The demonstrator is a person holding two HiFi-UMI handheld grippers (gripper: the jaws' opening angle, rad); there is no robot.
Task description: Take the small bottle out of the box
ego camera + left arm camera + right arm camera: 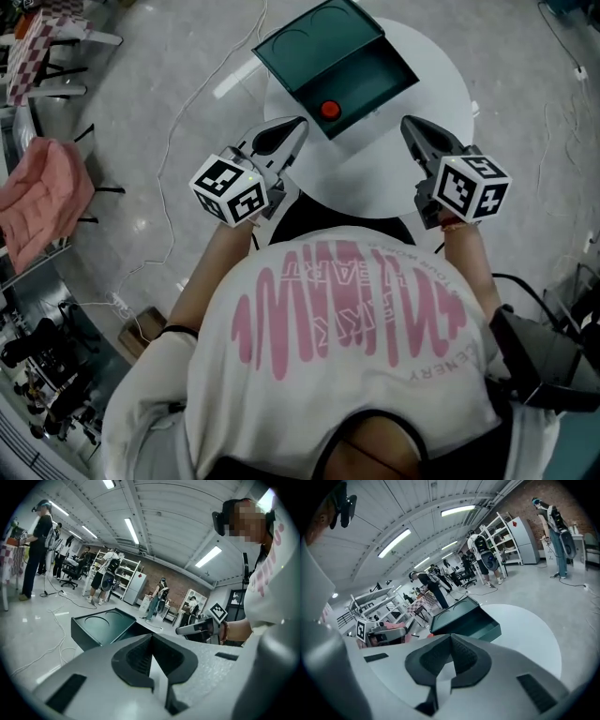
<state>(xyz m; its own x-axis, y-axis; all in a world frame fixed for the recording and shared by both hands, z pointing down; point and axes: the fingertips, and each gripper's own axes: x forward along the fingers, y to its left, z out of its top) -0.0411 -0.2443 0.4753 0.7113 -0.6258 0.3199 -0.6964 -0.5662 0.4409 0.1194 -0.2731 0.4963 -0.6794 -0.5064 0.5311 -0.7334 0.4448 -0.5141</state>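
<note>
White round tabletop [441, 84] spreads under the tips of both your tools, on a pale glossy floor [169, 94]. Your left gripper [298, 125] has its jaws pressed together with nothing between them, and its tips sit over the near edge of the table. Your right gripper [408, 124] is the same: jaws closed tip to tip and empty, angled in over the near edge. The two point inward, toward each other's line, with open table between them.

Just ahead of your left gripper's tips, a little to their right, is the small bottle [329, 110]. You see only its red cap. It stands inside the box [366, 80], close to the wall nearest you, at the corner that points toward you. From your right gripper it lies ahead and to the left, farther off than from the left one.

That box is dark green and open. Its lid [319, 42] is folded back flat on the side away from you, with two round recesses showing.

Well to the left of your left gripper, a pink cloth [42, 197] hangs over a rack, and a thin cable [159, 187] trails across the floor. Beyond the box, people [105, 581] stand among shelves.
</note>
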